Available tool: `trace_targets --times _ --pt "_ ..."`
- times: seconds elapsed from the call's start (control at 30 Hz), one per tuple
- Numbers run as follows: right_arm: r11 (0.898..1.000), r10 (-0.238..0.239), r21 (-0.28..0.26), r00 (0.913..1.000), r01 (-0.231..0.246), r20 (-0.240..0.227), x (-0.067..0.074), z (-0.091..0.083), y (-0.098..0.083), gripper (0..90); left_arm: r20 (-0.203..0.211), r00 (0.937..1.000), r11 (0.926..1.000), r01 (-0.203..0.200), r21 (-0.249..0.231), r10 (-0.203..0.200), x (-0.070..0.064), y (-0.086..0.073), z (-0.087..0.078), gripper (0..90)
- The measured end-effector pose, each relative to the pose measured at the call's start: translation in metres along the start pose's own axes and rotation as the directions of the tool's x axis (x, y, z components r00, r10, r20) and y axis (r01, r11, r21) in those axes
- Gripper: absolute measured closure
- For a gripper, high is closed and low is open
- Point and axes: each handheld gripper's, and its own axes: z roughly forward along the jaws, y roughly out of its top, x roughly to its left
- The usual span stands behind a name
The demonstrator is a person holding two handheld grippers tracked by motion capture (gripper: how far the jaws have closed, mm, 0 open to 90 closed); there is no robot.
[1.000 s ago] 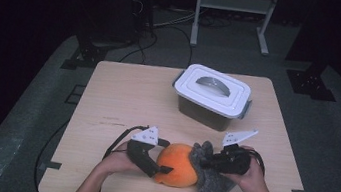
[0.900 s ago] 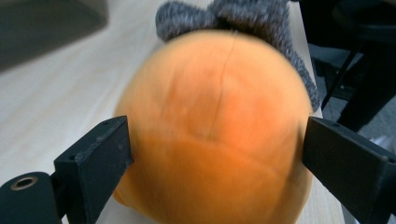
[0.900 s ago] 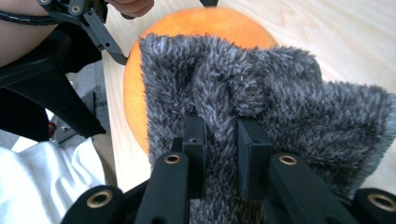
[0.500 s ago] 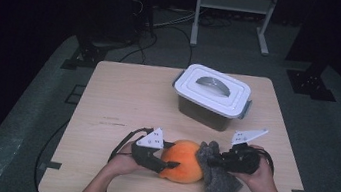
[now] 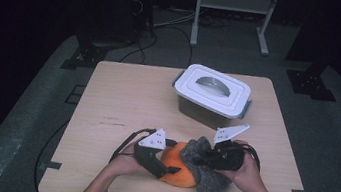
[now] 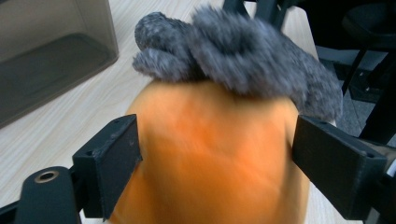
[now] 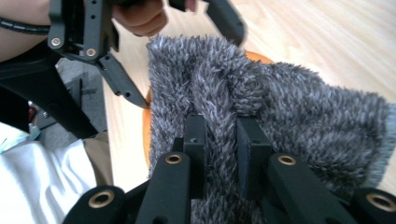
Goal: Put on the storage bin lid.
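Pulling a fuzzy grey knitted cover over a round orange soft ball seems to be the step, at the lower middle of the high view near the front edge of the pale wooden worktop. The right tool is pressed together, pinching a fold of the grey pile. The left tool has just been opening; its jaws stand spread either side of the ball, seemingly not pressing. Steadying the ball firmly first would let the cover stretch evenly. A white-lidded plastic box sits beyond.
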Motion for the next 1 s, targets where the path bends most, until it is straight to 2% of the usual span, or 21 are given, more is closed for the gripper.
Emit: trace_targets --times 0.07,0.2,0.37,0.57,0.83,1.0 --pt "1.0 -0.01 0.004 0.9999 0.01 0.011 0.002 0.0 0.001 75.9 -0.007 0.9999 0.9999 -0.012 0.009 0.012 -0.001 -0.002 0.001 21.4" --pt "1.0 0.004 -0.016 0.9998 -0.003 0.017 -0.001 -0.006 -0.004 75.7 -0.002 0.9999 0.9998 0.012 0.015 -0.012 0.002 -0.007 -0.001 26.4" --pt "0.998 0.05 -0.025 0.9982 -0.049 0.035 -0.011 -0.012 -0.019 75.7 0.012 0.9988 0.9988 0.046 0.015 -0.046 0.009 -0.017 -0.006 26.8" --pt "0.995 0.097 -0.035 0.9952 -0.097 0.012 -0.021 -0.011 -0.034 75.6 0.035 0.9953 0.9958 0.09 0.016 -0.09 0.018 -0.029 -0.013 26.7" --pt "0.989 0.147 -0.019 0.9892 -0.147 -0.008 -0.029 -0.006 -0.052 75.5 0.06 0.9914 0.9932 0.116 0.012 -0.116 0.022 -0.034 -0.017 26.6" --pt "0.985 0.171 0.005 0.9853 -0.171 0.009 -0.034 -0.006 -0.06 75.6 0.059 0.992 0.9937 0.111 0.011 -0.112 0.021 -0.035 -0.018 26.5"
